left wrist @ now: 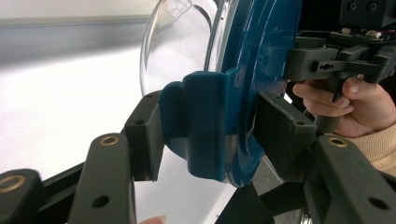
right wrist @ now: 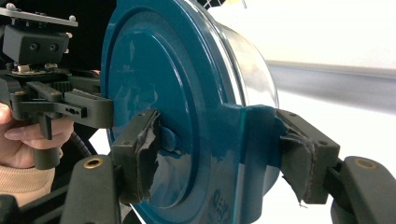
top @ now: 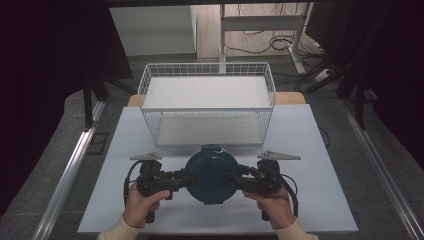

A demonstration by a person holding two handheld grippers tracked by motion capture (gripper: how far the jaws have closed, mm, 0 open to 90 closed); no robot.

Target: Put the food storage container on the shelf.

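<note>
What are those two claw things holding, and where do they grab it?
Both hold one round container with a blue lid: the left hand-held gripper and the right hand-held gripper each clamp a blue side clip at opposite edges.

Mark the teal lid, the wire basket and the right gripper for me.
teal lid [top: 210, 172], high view, centre of its top.
wire basket [top: 206, 111], high view, front rim.
right gripper [right wrist: 212, 149], right gripper view, midway between its fingertips.

A round container [top: 210, 174] with a dark blue-green lid and a clear, see-through bowl sits low in the middle of the high view, lid facing up. Blue-green clip flaps stick out on its sides, and one more pokes out at the top edge. In the gripper views it looks tipped on its side, the clear bowl bulging out behind the lid.
</note>
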